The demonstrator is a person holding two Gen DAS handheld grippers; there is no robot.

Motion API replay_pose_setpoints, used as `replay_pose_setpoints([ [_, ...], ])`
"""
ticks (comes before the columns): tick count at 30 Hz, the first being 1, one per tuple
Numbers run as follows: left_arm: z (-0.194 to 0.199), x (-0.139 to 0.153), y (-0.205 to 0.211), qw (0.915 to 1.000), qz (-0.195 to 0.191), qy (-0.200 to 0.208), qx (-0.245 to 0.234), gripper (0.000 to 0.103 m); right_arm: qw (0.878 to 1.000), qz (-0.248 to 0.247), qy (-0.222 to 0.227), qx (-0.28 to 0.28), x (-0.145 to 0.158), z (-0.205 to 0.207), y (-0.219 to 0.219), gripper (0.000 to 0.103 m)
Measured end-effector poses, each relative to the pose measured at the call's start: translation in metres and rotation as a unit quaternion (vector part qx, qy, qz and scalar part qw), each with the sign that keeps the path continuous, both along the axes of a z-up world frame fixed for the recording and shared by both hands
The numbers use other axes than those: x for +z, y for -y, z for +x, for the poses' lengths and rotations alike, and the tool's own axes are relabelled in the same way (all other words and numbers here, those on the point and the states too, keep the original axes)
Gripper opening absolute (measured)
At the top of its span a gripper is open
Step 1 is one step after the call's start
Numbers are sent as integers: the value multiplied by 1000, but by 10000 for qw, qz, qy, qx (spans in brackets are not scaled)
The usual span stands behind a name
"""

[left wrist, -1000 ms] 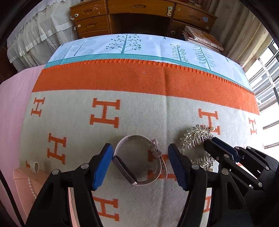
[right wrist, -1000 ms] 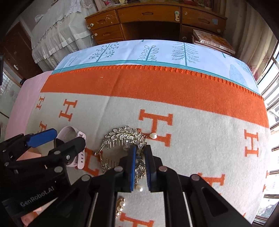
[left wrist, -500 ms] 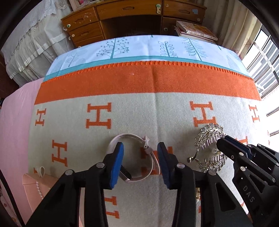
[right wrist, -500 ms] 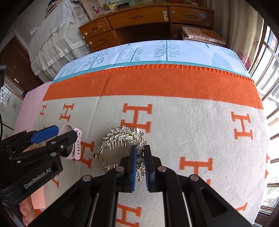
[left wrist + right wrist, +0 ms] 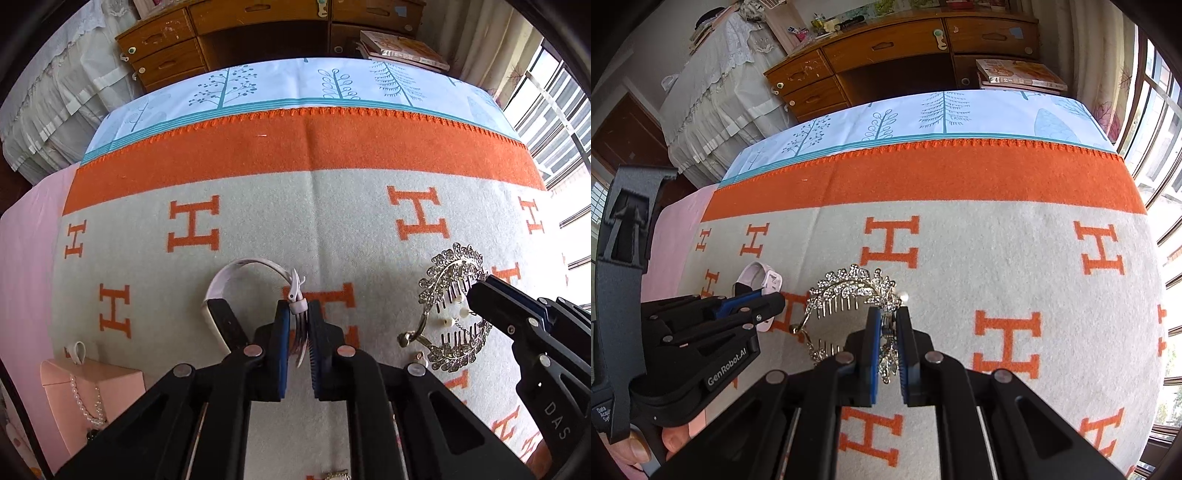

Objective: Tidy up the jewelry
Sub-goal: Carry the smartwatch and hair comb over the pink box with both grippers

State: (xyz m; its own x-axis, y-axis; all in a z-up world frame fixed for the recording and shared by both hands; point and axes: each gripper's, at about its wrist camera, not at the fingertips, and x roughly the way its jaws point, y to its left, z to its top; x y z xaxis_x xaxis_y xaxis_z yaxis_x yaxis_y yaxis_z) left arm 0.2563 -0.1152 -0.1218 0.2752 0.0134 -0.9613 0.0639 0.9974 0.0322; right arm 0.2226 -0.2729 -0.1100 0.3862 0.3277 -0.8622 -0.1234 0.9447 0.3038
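While the white watch [image 5: 255, 291] is being pinched by its strap ends low in the centre of the left wrist view, the left gripper [image 5: 298, 332] has just been closing on that strap, and only a thin edge is being caught between the blue pads. A slip is being risked: the heavy dark face [image 5: 225, 325] is hanging to the left of the grip, so the watch could be swung out if it is jerked. Centre-bottom in the right wrist view, the silver hair comb [image 5: 849, 291] is being clamped by the right gripper [image 5: 887, 347], closed on its leafy end. Its dangling chain and pearl could be snagged on the orange-and-grey blanket [image 5: 960, 229]. At lower left of the left view, a pink box [image 5: 92, 391] holding pearls is probably being kept as the destination.
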Motion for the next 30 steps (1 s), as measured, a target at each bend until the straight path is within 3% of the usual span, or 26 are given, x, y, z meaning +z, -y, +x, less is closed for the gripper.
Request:
replay_pose_setpoints([
  [10,-61,84,-54,9962,-473,722,-74,7,9990,107,391,168,46,-34,-21,8],
  [17,-110,130,-108,9923,-417,1165,-52,7,9952,192,784,548,87,-60,-62,8],
  [23,-141,125,-155,9927,-313,1166,45,7,9896,426,1010,932,113,-78,-112,8],
  [30,-141,85,-206,9945,-453,841,425,7,9833,520,963,1453,114,-88,-175,8],
])
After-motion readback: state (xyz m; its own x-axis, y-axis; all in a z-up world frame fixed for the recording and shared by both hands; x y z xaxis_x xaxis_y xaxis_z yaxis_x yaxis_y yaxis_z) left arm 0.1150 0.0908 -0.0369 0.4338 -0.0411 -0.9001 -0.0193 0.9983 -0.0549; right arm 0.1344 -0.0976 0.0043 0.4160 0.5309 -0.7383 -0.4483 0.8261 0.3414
